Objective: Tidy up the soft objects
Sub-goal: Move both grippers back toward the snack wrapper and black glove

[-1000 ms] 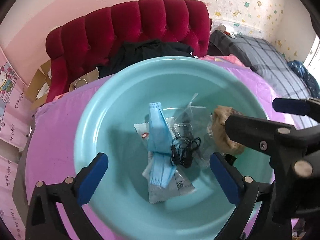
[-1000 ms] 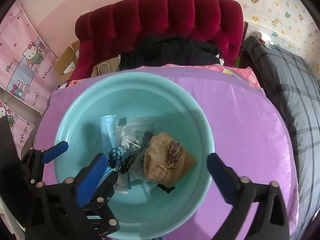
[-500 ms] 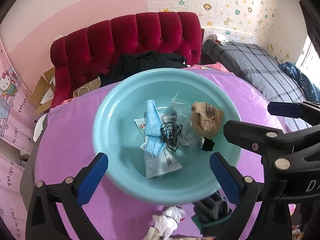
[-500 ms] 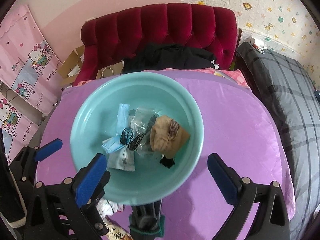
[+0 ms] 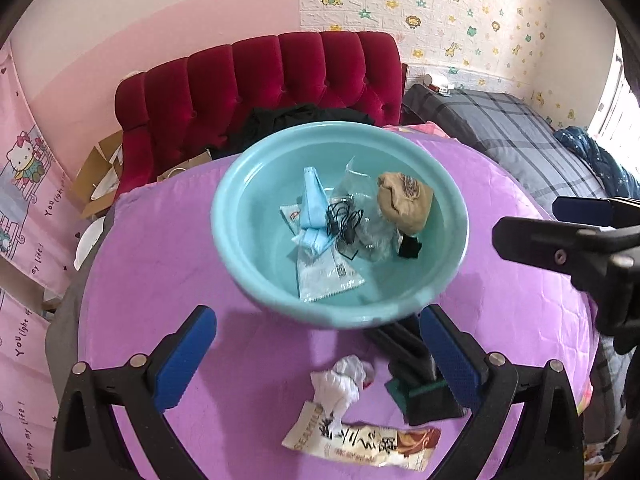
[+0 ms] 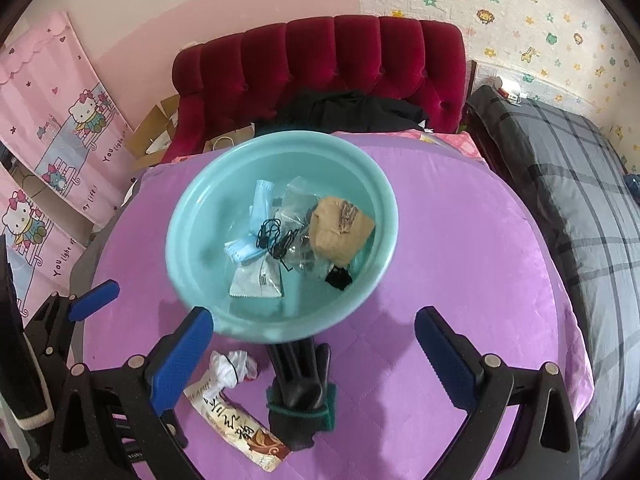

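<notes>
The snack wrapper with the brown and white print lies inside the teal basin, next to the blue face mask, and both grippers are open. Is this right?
Not quite. The snack wrapper lies on the purple cloth in front of the teal basin, not inside it; the left wrist view shows this. The blue face mask is in the basin, and the left gripper and right gripper are open.

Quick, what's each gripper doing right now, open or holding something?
Left gripper: jaws open, holding nothing.
Right gripper: jaws open, holding nothing.
</notes>
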Tool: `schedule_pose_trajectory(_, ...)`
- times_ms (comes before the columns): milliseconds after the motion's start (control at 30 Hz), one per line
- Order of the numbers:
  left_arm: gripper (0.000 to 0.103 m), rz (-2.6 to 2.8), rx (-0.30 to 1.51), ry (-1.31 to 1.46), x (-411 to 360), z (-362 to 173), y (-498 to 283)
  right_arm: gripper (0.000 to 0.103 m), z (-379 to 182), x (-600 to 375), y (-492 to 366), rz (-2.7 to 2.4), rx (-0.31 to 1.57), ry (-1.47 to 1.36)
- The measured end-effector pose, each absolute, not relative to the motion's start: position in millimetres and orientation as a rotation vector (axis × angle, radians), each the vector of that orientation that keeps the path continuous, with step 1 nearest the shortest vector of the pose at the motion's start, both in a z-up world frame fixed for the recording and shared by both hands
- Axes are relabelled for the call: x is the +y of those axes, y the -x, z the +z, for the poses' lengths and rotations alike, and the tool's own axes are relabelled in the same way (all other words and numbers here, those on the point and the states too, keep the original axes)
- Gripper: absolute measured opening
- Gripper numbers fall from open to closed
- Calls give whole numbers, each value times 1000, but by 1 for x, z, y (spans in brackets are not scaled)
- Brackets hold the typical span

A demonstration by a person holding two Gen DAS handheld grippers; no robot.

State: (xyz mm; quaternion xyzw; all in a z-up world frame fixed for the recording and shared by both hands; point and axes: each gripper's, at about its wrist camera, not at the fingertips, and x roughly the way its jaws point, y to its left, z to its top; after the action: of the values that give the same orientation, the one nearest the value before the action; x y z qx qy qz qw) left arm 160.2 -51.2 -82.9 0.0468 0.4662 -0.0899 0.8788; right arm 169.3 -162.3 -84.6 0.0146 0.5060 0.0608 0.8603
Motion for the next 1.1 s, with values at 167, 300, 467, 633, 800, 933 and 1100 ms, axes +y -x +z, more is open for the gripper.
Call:
schedule_pose_trajectory(167, 103, -186, 936, -93, -42, -80, -139, 103, -86, -162, -150, 131, 1046, -34)
schedule_pose_trajectory(300, 103, -184, 902, -88, -33, -76, -122, 103, -85, -158, -132, 138, 1023, -16)
schedule_pose_trajectory(467, 103, -170, 876, -95, -23, -78, -103, 103, -90, -154, -112, 150, 1006, -12)
schedule_pose_trajectory(633, 103, -166, 891, -98, -17, -90, -86, 103, -99, -149, -95, 161, 993, 13)
schedule_pose_trajectory(800, 103, -170, 927, -83, -13, -107, -72, 103, -115, -149, -80, 168, 1008, 13)
schedule_pose_trajectory(933, 103, -177, 951, -91, -14, -122, -61, 103, -133, -149, -68, 171, 1016, 24)
schedule_pose_trajectory(1100, 103, -178, 983, -84, -14, -137, -53, 103, -151, -150, -57, 173, 1028, 28)
